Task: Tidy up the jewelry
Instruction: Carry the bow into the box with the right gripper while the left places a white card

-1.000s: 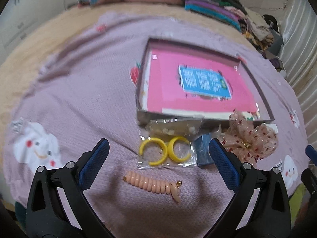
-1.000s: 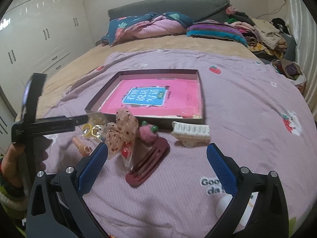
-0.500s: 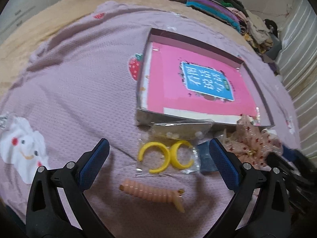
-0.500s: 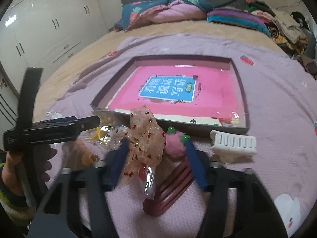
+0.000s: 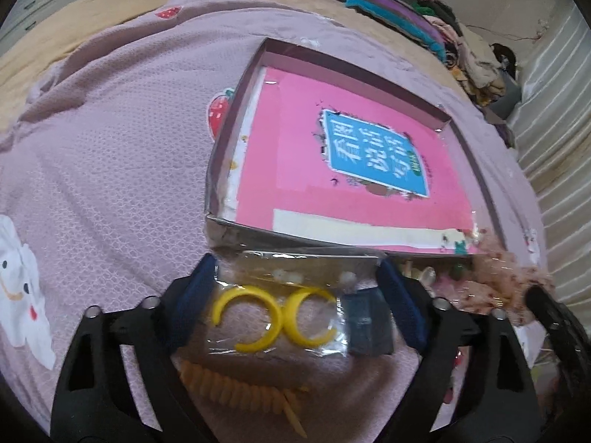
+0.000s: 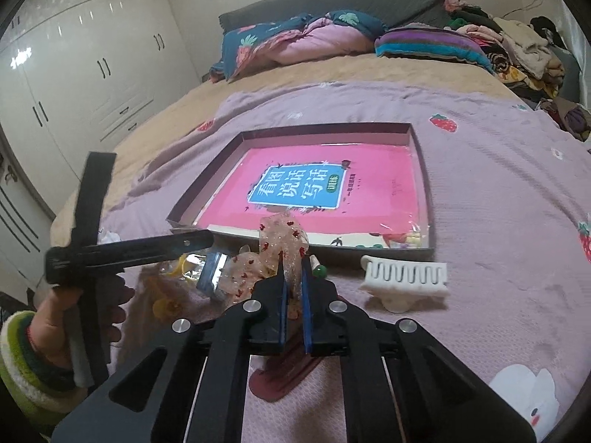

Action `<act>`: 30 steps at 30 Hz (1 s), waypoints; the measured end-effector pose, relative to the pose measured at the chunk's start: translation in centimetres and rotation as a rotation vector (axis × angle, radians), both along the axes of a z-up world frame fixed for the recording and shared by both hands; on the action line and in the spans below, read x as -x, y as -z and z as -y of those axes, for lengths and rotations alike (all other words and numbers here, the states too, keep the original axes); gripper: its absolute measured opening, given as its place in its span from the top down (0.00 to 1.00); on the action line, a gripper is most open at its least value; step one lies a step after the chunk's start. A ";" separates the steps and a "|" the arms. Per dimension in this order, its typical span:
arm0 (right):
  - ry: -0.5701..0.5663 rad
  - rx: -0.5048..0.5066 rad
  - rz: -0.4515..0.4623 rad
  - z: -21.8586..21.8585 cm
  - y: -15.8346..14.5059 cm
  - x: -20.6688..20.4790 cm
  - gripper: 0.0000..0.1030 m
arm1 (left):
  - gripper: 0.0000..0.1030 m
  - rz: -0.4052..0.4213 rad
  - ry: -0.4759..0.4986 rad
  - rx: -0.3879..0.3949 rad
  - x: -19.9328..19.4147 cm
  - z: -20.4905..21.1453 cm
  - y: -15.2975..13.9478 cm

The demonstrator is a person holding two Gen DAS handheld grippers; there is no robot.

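**Right wrist view: bow clamped beside the tray**

Purple tray (image 6: 421, 170) holding a pink book (image 6: 332, 199) lies on the blanket (image 6: 498, 192). Right gripper (image 6: 293, 277), jaws nearly together, pinches the sheer bow (image 6: 282, 238). Left gripper (image 5: 297, 280), jaws spread, straddles the bagged yellow hoop earrings (image 5: 275, 317) before the tray's near wall.

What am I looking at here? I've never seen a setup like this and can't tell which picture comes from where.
No robot: a person holds a two-finger gripper in each hand, each with a camera looking along its fingers. In the left view, the open left gripper straddles a clear bag of yellow hoop earrings. In the right view, the right gripper is shut on a sheer bow. All lies on a purple blanket, before a shallow box holding a pink book. A white hair claw lies alongside.
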State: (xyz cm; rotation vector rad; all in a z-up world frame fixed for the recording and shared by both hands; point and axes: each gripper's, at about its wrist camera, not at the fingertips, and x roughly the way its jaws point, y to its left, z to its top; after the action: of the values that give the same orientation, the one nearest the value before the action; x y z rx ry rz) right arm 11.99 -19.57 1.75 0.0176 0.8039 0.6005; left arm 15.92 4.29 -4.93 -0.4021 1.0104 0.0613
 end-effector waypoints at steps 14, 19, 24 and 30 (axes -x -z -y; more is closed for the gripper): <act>-0.012 -0.047 0.052 1.4 -2.4 1.6 0.95 | 0.45 0.078 -0.002 -0.014 3.0 -1.6 -2.3; -0.027 -0.048 0.073 1.2 -3.4 1.8 0.95 | 0.45 0.117 -0.016 -0.024 3.8 -2.5 -4.3; -0.040 -0.052 0.093 0.7 -4.5 1.6 0.95 | 0.45 0.151 -0.035 -0.041 4.0 -3.4 -6.3; -0.035 -0.047 0.138 0.2 -6.2 0.5 0.95 | 0.45 0.192 -0.026 -0.060 2.8 -3.7 -8.2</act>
State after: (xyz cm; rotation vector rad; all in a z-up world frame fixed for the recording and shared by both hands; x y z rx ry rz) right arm 11.53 -19.79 8.00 0.0050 0.6578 0.6463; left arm 13.12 7.95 3.25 -0.3589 0.8127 0.0746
